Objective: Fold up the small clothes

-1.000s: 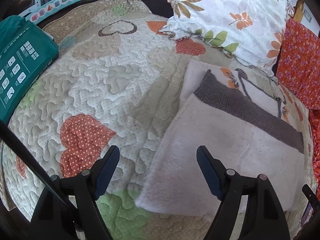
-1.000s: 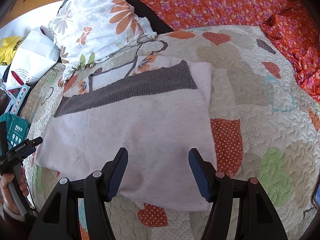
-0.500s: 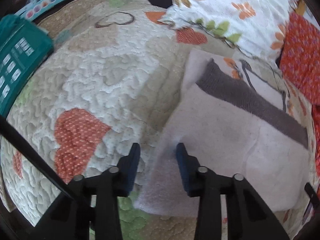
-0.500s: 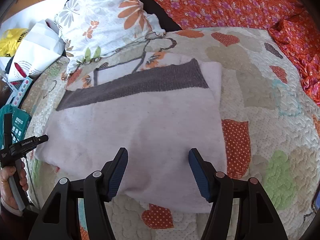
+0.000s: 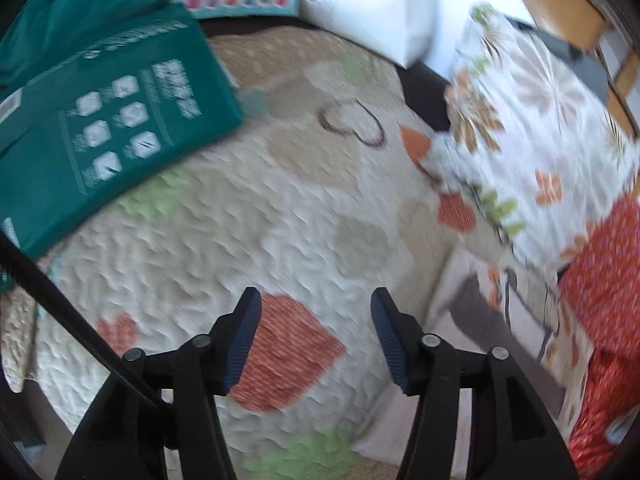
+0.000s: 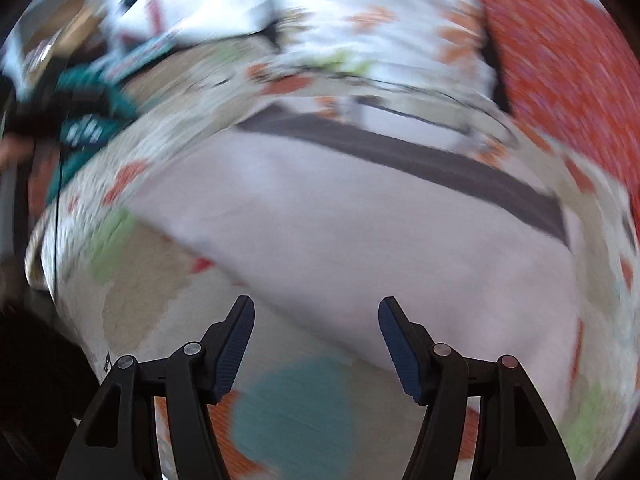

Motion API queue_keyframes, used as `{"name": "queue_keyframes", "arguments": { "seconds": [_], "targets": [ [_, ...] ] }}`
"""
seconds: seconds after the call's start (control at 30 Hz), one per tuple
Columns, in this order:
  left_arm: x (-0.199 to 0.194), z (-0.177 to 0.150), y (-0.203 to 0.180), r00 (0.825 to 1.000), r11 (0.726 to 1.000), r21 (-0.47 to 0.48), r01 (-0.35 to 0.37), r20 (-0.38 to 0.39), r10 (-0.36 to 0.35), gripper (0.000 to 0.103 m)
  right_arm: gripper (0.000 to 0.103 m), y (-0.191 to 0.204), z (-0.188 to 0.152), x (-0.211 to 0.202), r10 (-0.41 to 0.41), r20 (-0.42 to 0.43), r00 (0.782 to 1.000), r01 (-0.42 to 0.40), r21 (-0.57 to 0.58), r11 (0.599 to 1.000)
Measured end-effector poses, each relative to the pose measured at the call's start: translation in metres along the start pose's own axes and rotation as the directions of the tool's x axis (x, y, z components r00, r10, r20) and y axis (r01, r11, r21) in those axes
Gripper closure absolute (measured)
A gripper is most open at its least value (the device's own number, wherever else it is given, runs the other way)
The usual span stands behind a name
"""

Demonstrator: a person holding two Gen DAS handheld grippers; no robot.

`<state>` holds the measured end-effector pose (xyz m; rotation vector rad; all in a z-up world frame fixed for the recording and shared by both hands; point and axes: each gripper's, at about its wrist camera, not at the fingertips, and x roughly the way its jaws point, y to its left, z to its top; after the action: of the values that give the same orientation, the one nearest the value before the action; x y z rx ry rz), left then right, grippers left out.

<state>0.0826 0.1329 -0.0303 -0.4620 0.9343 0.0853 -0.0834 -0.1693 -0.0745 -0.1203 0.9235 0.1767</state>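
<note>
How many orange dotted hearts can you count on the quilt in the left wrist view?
3, maybe more hidden: one between the left tool's fingers, a small one at lower left, one beside the floral pillow.

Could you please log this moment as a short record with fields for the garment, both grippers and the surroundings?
garment: folded pale cloth with a grey band, flat on the quilt
left gripper: open, over the quilt beside the cloth, holding nothing
right gripper: open, at the cloth's near edge, holding nothing
nearby: floral pillow, green package
image: motion-blurred
</note>
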Motion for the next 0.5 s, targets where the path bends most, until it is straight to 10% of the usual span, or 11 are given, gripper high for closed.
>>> {"name": "queue_keyframes", "arguments": {
  "seconds": [0.23, 0.5],
  "targets": [
    [-0.017, 0.02, 0.044, 1.0, 0.993, -0.12, 0.0, 0.029, 0.004, 0.038, 0.035, 0.106, 0.039, 0.061, -0.165, 0.037, 0.986, 0.169, -0.297, 0.94],
    [-0.023, 0.024, 0.059, 0.999, 0.987, -0.161, 0.027, 0.037, -0.022, 0.038, 0.074, 0.154, 0.078, 0.106, -0.29, 0.06, 0.955, 0.291, -0.378, 0.879]
  ]
}}
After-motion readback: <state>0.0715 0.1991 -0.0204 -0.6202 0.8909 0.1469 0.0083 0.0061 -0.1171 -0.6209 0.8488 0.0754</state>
